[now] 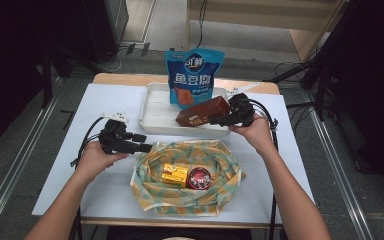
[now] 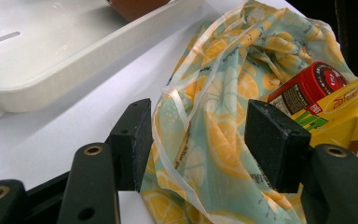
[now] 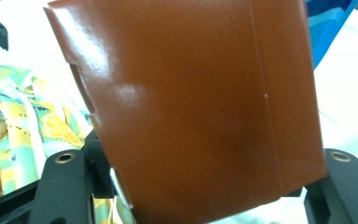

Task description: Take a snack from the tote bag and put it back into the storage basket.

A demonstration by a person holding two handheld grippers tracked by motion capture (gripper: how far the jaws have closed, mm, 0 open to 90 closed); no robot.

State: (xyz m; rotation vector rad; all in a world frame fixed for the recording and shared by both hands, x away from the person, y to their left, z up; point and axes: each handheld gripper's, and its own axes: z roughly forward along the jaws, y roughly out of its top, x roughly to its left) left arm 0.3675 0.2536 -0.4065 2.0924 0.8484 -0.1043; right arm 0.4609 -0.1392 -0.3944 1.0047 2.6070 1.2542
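My right gripper point(image 1: 221, 119) is shut on a glossy brown box point(image 1: 202, 112), which hangs tilted over the front right of the white tray point(image 1: 155, 107). In the right gripper view the brown box point(image 3: 200, 102) stands between the jaws and hides their tips. My left gripper point(image 1: 147, 146) is at the left rim of a lemon-print cloth bag point(image 1: 187, 150). Its jaws are open, with a fold of the bag point(image 2: 214, 121) lying loose between them. Inside the bag are a yellow carton point(image 1: 174, 174) and a red-lidded can point(image 1: 199, 177).
A blue snack pouch point(image 1: 194, 75) stands upright at the back of the tray. The white table point(image 1: 105, 100) has bare room at the left and along the right side. Cables trail from both grippers, and dark stands flank the table.
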